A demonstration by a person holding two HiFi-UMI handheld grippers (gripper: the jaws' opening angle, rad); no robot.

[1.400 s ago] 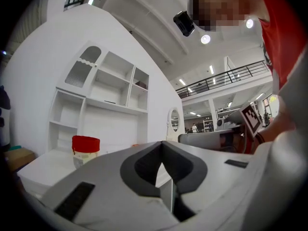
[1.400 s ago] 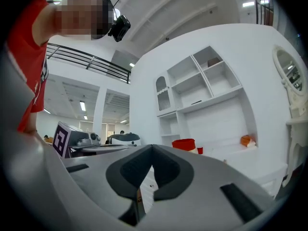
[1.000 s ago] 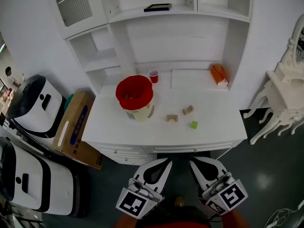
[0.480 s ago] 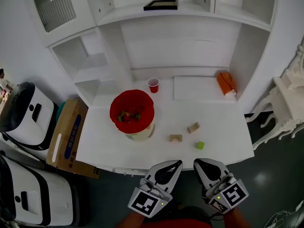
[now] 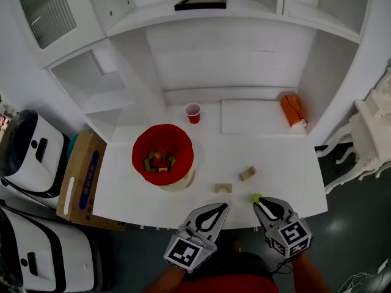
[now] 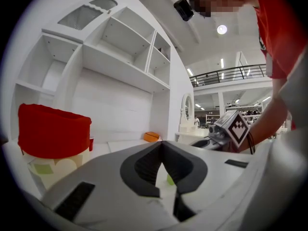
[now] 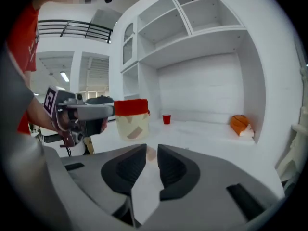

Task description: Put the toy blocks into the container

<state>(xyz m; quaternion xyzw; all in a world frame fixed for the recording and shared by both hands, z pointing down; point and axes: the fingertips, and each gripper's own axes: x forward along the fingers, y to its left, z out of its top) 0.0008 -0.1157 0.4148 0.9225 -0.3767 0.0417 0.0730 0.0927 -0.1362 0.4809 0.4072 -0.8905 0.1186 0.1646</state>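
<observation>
While the jaws of the right gripper [image 5: 269, 206] are opening, empty, the green block [image 5: 256, 198] lies just beyond their tips. The left gripper [image 5: 212, 212] has its jaws pressed together.

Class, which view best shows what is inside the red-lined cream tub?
The head view: it looks down into the red-lined cream tub, showing coloured blocks inside. Both gripper views show only its outside, side-on.

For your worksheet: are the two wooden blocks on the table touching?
Apart. The head view shows bare table between the arch block and the plain block.
</observation>
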